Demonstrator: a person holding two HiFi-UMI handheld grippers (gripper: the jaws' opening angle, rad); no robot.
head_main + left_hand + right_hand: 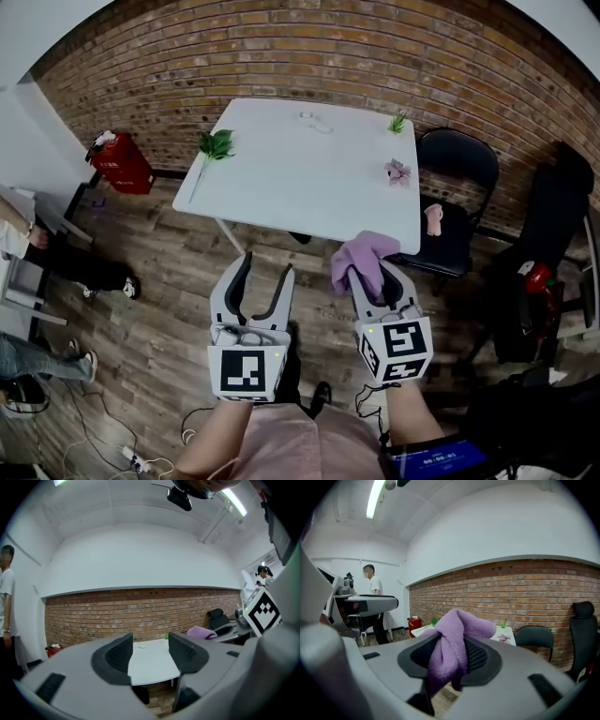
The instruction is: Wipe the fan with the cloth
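My right gripper (373, 279) is shut on a purple cloth (364, 255), which bunches up above the jaws and hangs down between them (457, 634). My left gripper (266, 265) is open with nothing between its fingers; in the left gripper view (150, 651) only the white table shows through the gap. Both grippers are held side by side above the wooden floor, short of the near edge of the white table (300, 178). From the left gripper view the cloth (201, 631) shows off to the right. No fan appears in any view.
On the table lie a green sprig (216, 143), a pink flower (397, 172) and a small green plant (398, 122). A black chair (455, 187) stands at its right, a red box (120, 161) by the brick wall, a person's legs (84, 272) at left, cables (122, 441) on the floor.
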